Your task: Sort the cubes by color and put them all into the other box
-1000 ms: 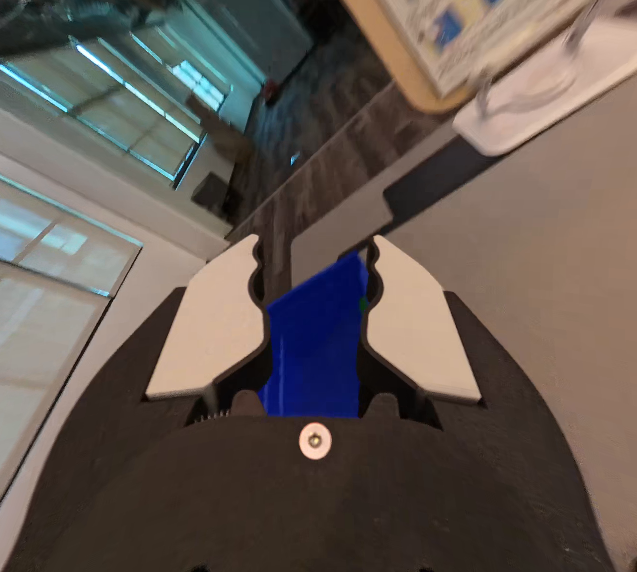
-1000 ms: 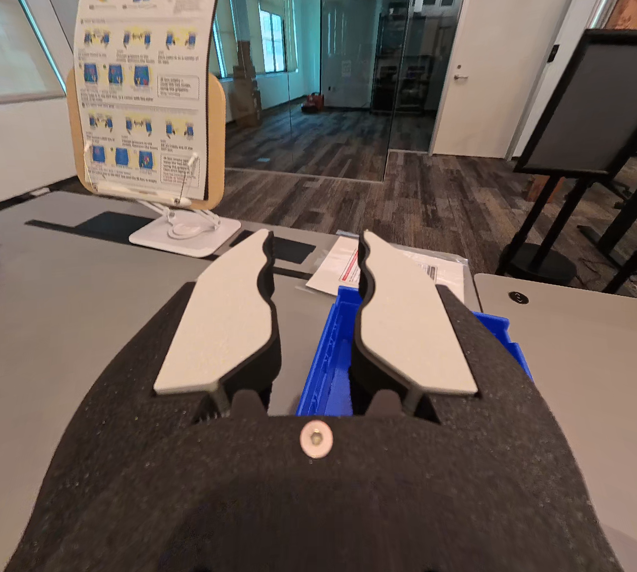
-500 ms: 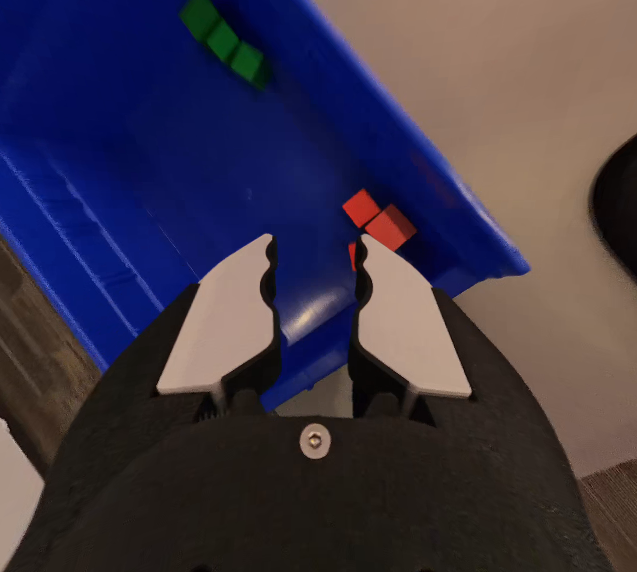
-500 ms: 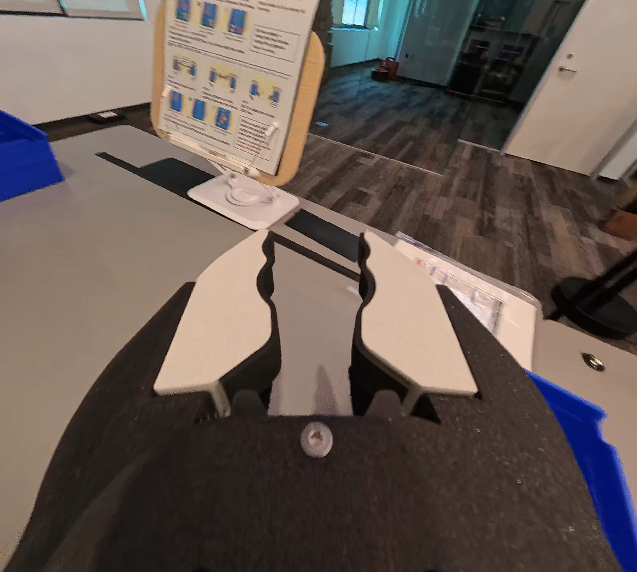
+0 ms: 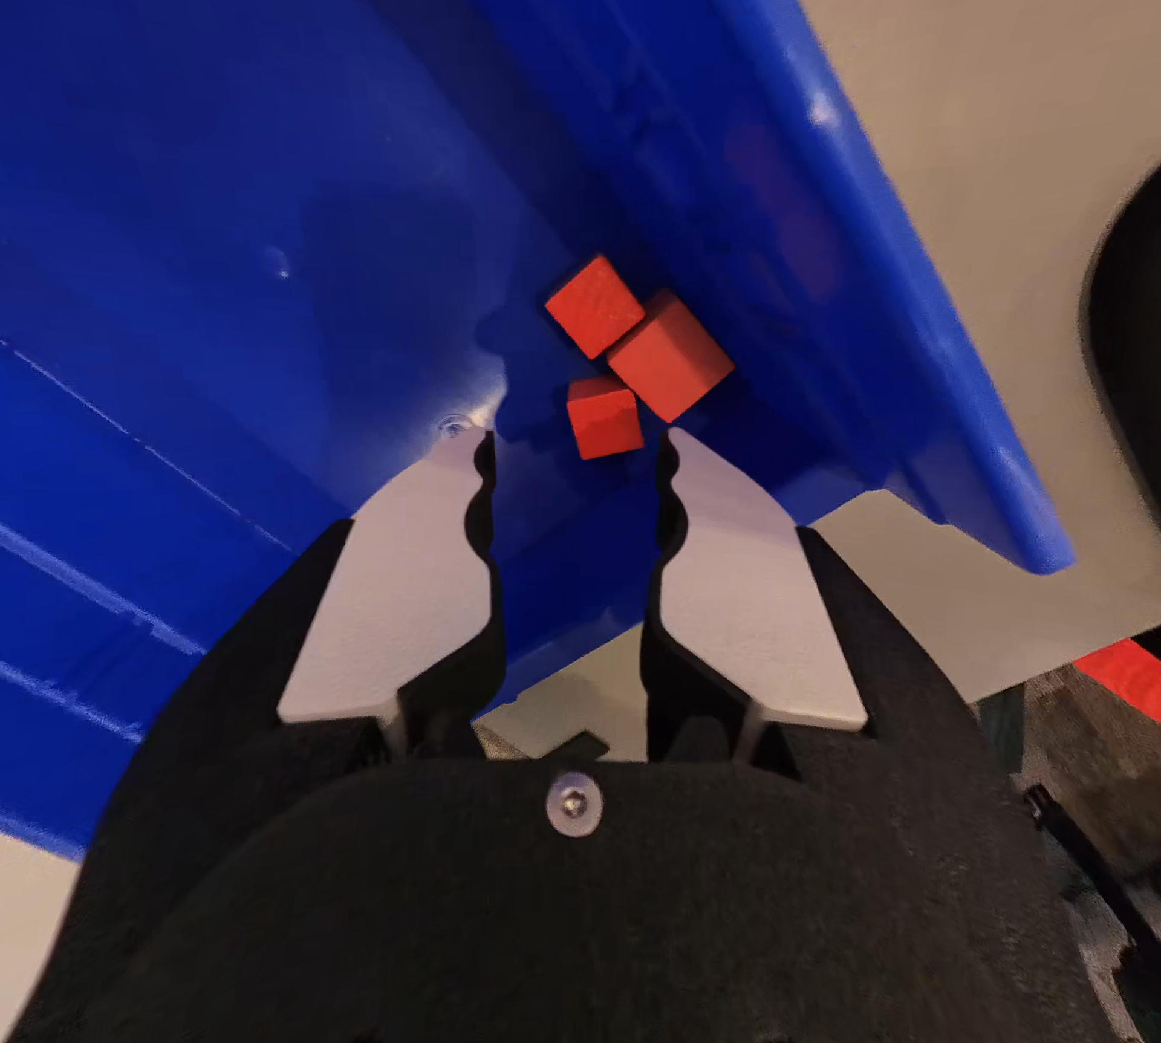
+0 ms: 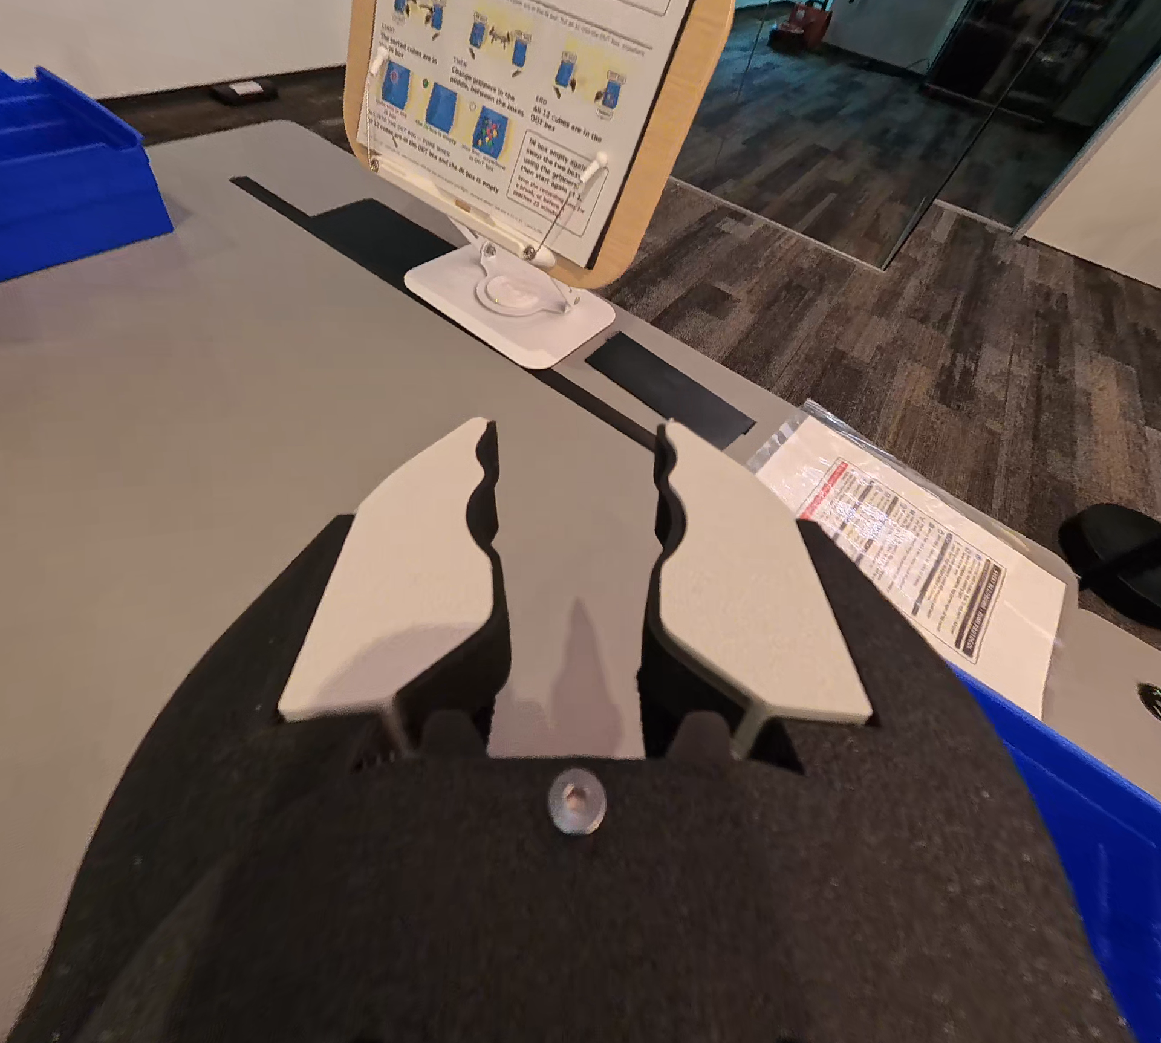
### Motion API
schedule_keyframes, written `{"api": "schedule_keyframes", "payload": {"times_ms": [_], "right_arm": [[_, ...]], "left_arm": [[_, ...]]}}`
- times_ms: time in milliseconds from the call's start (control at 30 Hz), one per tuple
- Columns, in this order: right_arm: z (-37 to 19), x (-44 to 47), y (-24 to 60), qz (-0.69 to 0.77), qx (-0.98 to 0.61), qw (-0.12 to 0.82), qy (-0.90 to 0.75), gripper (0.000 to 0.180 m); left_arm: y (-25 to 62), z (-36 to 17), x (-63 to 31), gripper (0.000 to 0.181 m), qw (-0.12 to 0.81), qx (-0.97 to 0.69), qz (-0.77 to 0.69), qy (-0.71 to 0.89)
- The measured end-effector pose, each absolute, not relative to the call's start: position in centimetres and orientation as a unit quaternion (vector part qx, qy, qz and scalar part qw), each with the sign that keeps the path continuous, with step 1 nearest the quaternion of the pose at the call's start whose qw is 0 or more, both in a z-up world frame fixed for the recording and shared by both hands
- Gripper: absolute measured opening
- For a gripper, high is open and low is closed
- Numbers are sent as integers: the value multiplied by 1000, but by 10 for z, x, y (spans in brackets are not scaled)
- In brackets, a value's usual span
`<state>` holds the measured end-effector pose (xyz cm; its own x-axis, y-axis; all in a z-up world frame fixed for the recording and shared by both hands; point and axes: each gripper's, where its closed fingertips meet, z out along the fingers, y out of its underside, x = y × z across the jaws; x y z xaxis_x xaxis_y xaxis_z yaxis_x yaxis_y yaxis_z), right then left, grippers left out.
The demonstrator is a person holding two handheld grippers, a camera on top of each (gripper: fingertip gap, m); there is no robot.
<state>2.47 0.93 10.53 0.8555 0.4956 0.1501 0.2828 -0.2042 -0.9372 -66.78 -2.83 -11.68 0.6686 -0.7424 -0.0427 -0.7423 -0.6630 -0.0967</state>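
Observation:
In the left wrist view I look down into a blue box (image 5: 264, 146). Three red cubes (image 5: 634, 353) lie together by its right wall. My left gripper (image 5: 575, 438) is open and hangs over the box floor. The nearest red cube (image 5: 604, 417) lies just beyond the fingertips and neither pad touches it. My right gripper (image 6: 575, 432) is open and empty above the grey table (image 6: 220, 416). In the right wrist view one blue box (image 6: 63, 165) stands at the far left, and the edge of another blue box (image 6: 1106, 837) shows at the lower right.
An instruction sheet on a wooden stand with a white base (image 6: 521, 89) stands at the table's far edge. A bagged paper sheet (image 6: 911, 548) lies to the right of it. A dark round object (image 5: 1124, 372) sits right of the box in the left wrist view.
My left gripper has tipped down from facing the room to looking into the box and moved closer to the red cubes; the green cubes left view. My right gripper swung left, away from the near box.

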Motion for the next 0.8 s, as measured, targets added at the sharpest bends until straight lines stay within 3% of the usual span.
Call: {"api": "schedule_keyframes", "payload": {"times_ms": [333,467,567,800], "right_arm": [[103,30,8,97,-772,577,-248,47],[104,35,5,92,-772,579,-244,47],[106,38,3,100,-767,585,-242,46],[102,52,-3,109,-771,585,-227,46]], "left_arm": [[-27,-127,-672,44,17,-914,28,405],[-24,-130,-686,24,-19,-926,74,369],[-23,-131,-685,21,-23,-919,86,384],[-1,-124,-690,22,75,-911,109,391]]}}
